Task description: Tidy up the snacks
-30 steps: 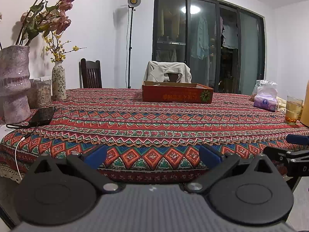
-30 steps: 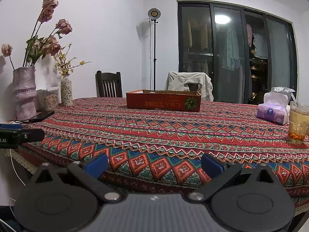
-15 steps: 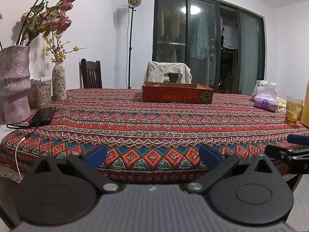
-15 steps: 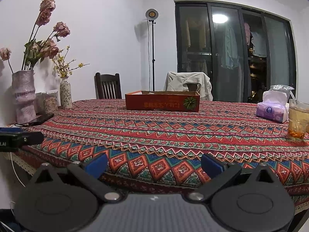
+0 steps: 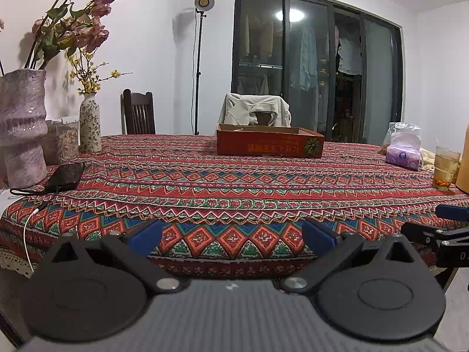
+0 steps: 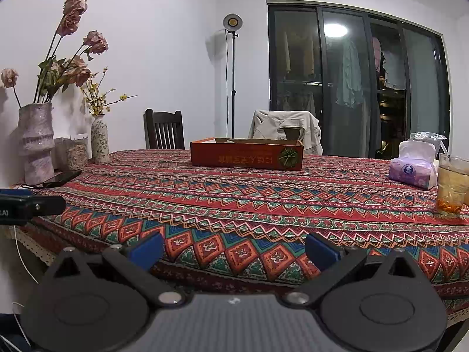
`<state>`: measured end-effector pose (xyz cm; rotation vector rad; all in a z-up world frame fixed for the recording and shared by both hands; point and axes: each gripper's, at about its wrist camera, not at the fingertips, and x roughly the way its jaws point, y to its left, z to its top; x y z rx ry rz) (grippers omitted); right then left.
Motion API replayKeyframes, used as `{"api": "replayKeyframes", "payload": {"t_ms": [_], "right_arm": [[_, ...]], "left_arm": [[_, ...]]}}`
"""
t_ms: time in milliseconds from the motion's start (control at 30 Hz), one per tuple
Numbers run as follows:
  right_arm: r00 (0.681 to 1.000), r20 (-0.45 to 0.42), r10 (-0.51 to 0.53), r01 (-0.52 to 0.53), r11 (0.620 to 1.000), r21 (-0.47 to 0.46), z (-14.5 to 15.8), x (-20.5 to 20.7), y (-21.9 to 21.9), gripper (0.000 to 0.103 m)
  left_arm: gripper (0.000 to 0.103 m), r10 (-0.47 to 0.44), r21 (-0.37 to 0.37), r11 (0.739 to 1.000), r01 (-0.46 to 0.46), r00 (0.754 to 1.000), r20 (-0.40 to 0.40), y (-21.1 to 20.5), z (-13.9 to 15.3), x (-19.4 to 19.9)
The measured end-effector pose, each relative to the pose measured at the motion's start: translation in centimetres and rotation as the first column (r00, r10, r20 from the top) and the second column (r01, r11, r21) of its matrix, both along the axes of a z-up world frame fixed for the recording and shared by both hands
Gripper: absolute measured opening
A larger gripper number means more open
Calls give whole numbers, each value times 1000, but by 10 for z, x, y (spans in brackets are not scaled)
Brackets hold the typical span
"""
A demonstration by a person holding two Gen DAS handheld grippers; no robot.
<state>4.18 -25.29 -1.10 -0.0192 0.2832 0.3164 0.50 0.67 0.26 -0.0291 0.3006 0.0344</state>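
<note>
Beyond both gaping grippers, red box (image 5: pixel 270 144), contents perhaps hidden

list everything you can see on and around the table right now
table: 1, red patterned cloth, fills the middle
box: 1, orange-red, far centre
vases: 2, pinkish large and small floral, left edge, holding flowers
jars: 2, clear, between vases
phone: 1, black, left, cabled
tissue pack: 1, purple, right
glass: 1, amber drink, right edge
chairs: 2, dark wood, behind table; one draped with cloth
floor lamp: 1, black, back wall
left gripper: blue fingers, open, empty
right gripper: blue fingers, open, empty
</note>
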Motion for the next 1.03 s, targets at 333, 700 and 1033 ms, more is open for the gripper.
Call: {"api": "replayKeyframes", "payload": {"t_ms": [333, 700, 1033], "right_arm": [[1000, 7, -7, 7, 1000, 11, 2, 0, -1, 103], [1000, 7, -6, 6, 1000, 13, 3, 0, -1, 103], [1000, 9, -5, 5, 1000, 11, 3, 0, -1, 103]], "left_arm": [[103, 0, 1, 1000, 0, 1000, 6, 2, 2, 0], [103, -9, 0, 1000, 9, 1000, 14, 3, 5, -1], [103, -29, 4, 1000, 29, 1000, 10, 1, 3, -2]]}}
